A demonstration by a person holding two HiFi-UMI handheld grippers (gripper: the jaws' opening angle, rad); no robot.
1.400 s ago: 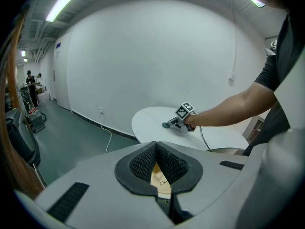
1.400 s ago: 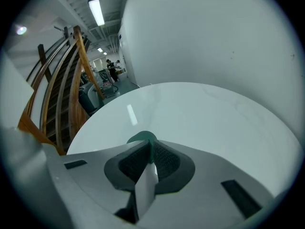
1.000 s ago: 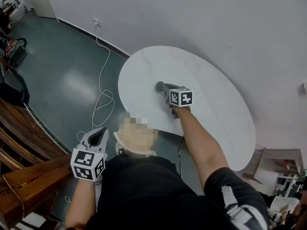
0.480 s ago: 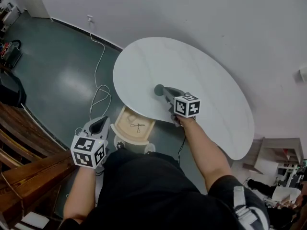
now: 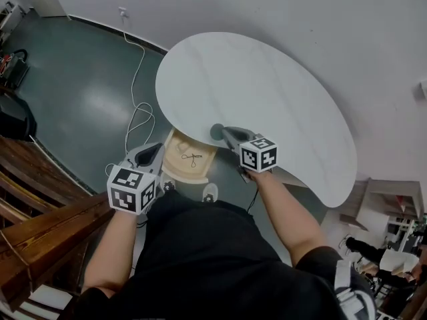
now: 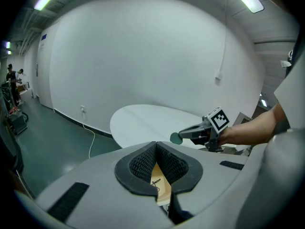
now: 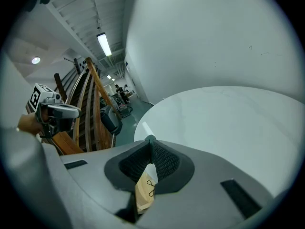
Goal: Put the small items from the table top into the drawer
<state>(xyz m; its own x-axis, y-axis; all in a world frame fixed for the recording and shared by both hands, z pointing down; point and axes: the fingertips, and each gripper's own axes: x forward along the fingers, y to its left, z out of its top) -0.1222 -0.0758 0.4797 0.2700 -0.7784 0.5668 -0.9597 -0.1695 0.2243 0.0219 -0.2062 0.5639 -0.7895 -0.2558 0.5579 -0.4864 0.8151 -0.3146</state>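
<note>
An oval white table (image 5: 267,92) has a pale wooden drawer (image 5: 189,162) pulled open below its near edge. A small dark looped item (image 5: 192,157) lies in the drawer. My right gripper (image 5: 220,133) hovers at the table's near edge, just right of the drawer, shut on a small round teal piece (image 6: 176,138) at its tips. The left gripper (image 5: 152,153) is lower left of the drawer, over the floor, its jaws shut with nothing in them. Between each gripper's pads a slice of the drawer (image 6: 159,187) shows in both gripper views.
A white cable (image 5: 137,92) trails over the green floor from a wall socket. Dark wooden rails (image 5: 40,225) stand at the left. The person's shoes (image 5: 209,193) are just below the drawer. Shelves and clutter sit at the right (image 5: 393,232).
The right gripper has drawn back from the middle of the table to its near edge beside the drawer. The left gripper has come up closer to the drawer, which now shows fully.
</note>
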